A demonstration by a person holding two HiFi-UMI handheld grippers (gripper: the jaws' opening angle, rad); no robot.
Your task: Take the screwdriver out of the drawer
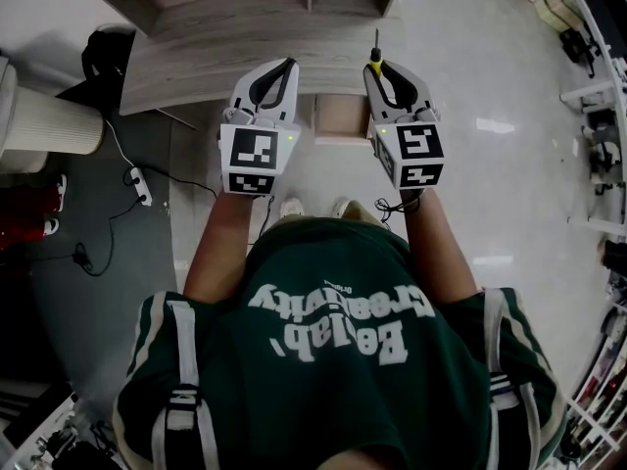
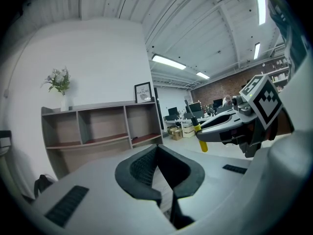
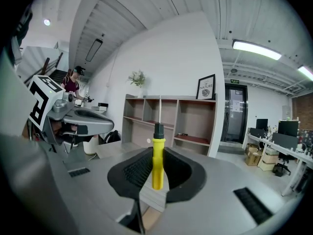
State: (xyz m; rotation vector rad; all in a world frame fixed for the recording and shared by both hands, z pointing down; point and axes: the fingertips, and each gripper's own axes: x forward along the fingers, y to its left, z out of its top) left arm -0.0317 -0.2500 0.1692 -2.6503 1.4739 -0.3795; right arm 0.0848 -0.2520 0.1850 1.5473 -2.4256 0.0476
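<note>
Yellow-handled screwdriver points tip-forward, clamped in right hand-held gripper.
</note>
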